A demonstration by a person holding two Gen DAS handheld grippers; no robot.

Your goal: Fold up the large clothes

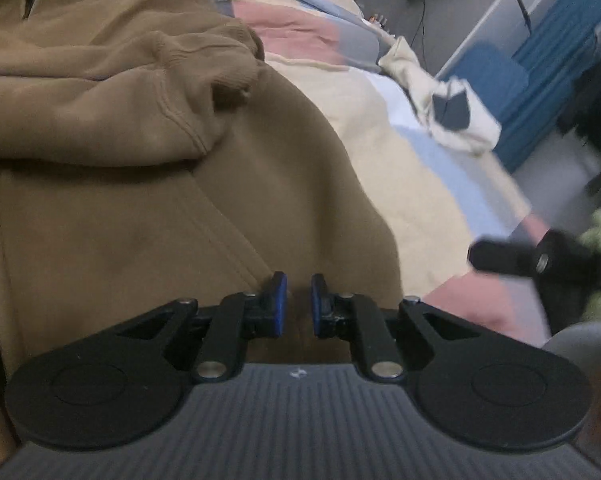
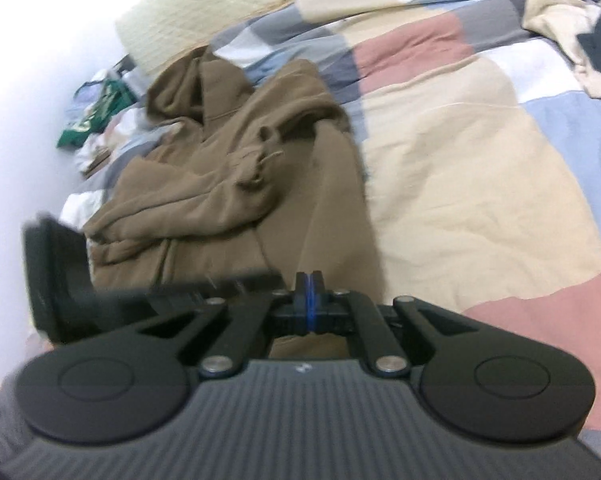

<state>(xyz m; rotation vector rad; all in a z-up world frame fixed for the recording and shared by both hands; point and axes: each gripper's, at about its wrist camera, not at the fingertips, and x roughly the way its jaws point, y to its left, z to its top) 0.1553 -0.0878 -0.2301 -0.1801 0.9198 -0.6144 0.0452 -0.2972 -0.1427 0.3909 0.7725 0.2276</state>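
**Brown hoodie half folded on the patchwork bed**

Hoodie (image 2: 228, 184) of brown fleece lies on the bed (image 2: 460, 168), on a quilt of beige, pink, blue and grey squares. One sleeve is laid across the chest, and its ribbed cuff (image 1: 236, 60) ends near the middle of the garment. The hood lies crumpled at the far end, toward a pale pillow (image 2: 204, 20). The right edge of the hoodie runs quite straight along a beige square. On that side the quilt is open and flat for a wide stretch, up to a cream cloth with dark patches (image 2: 592, 40) at the far corner. On the other side a green garment (image 2: 96, 116) with pale print lies near the wall; the print is too blurred to read. No other writing or label can be read in either view.

The left gripper (image 1: 299, 300) hangs over the lower part of the hoodie, near the pocket seam. Its blue pads (image 1: 280, 304) stand a narrow gap apart and nothing is between them. The right gripper (image 2: 309, 304) is at the near hem of the hoodie with its pads pressed together; whether any cloth is pinched there cannot be told. Beyond the bed edge, the left wrist view shows blue fabric (image 1: 540, 76) and grey furniture.
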